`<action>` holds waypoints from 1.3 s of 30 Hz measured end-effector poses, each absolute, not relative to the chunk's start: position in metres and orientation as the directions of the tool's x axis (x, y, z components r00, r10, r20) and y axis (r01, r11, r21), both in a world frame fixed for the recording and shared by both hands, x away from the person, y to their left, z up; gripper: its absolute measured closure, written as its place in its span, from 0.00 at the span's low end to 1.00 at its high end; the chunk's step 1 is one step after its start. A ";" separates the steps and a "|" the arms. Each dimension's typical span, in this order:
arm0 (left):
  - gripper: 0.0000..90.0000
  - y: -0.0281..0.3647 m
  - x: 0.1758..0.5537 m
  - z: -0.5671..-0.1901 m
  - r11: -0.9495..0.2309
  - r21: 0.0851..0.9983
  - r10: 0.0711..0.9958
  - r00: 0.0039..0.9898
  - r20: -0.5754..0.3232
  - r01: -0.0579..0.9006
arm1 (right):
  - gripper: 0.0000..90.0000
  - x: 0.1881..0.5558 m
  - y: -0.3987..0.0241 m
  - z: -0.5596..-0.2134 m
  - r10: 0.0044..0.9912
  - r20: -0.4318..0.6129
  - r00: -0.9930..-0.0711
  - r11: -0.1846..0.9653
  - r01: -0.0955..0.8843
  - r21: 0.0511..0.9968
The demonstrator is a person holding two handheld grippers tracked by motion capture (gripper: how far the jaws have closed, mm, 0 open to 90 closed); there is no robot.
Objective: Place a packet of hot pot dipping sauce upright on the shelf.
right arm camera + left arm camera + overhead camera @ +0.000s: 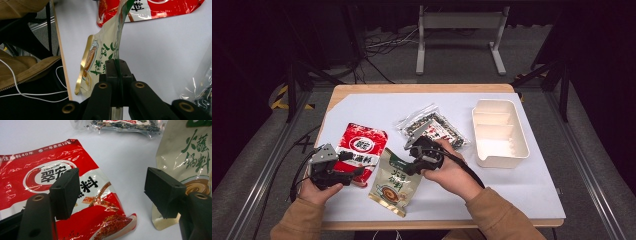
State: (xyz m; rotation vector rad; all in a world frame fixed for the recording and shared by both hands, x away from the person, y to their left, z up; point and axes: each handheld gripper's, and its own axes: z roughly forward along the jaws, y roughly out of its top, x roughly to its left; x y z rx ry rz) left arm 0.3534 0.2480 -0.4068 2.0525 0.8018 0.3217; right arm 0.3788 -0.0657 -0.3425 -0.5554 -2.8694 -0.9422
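A beige sauce pouch [394,185] with green characters hangs partly lifted near the table's front. My right gripper [409,167] is shut on its top edge. In the right gripper view the jaws [118,65] pinch the pouch [100,57] edge-on, and its gold-rimmed bottom trails toward the table edge. A red seasoning packet [362,147] lies flat to the left. My left gripper [354,172] stands open beside it. In the left gripper view the wide jaws [112,185] hover over the red packet's [50,170] lower right corner, gripping nothing, with the beige pouch [190,152] at right.
A clear bag of dark dried goods [434,129] lies behind the right hand. A white divided tray [499,132] stands at the right on the white mat. The wooden front edge of the table [61,50] is close to the pouch's bottom.
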 end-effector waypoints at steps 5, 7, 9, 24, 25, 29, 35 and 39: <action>0.33 0.250 0.354 -0.407 -0.390 0.816 0.653 0.753 -0.081 0.426 | 1.00 0.370 -0.066 -0.329 0.305 0.145 -0.941 0.755 0.331 0.565; 0.32 0.250 0.354 -0.407 -0.390 0.816 0.653 0.753 -0.083 0.428 | 1.00 0.369 -0.066 -0.328 0.303 0.143 -0.942 0.757 0.329 0.565; 0.32 0.250 0.354 -0.407 -0.387 0.816 0.654 0.752 -0.086 0.430 | 1.00 0.366 -0.066 -0.323 0.295 0.133 -0.946 0.761 0.317 0.566; 0.31 0.250 0.355 -0.407 -0.383 0.817 0.647 0.757 -0.096 0.431 | 1.00 0.353 -0.070 -0.298 0.285 0.043 -0.958 0.792 0.260 0.552; 0.31 0.251 0.355 -0.407 -0.385 0.817 0.647 0.757 -0.094 0.431 | 1.00 0.354 -0.071 -0.297 0.285 0.041 -0.958 0.792 0.260 0.552; 0.31 0.251 0.355 -0.407 -0.383 0.817 0.649 0.755 -0.094 0.431 | 1.00 0.353 -0.074 -0.290 0.286 0.032 -0.958 0.790 0.254 0.557; 0.30 0.253 0.354 -0.406 -0.374 0.824 0.657 0.749 -0.089 0.426 | 1.00 0.354 -0.079 -0.280 0.290 0.010 -0.957 0.796 0.247 0.553; 0.31 0.255 0.353 -0.404 -0.354 0.843 0.668 0.740 -0.075 0.405 | 1.00 0.357 -0.082 -0.274 0.298 0.007 -0.954 0.795 0.253 0.552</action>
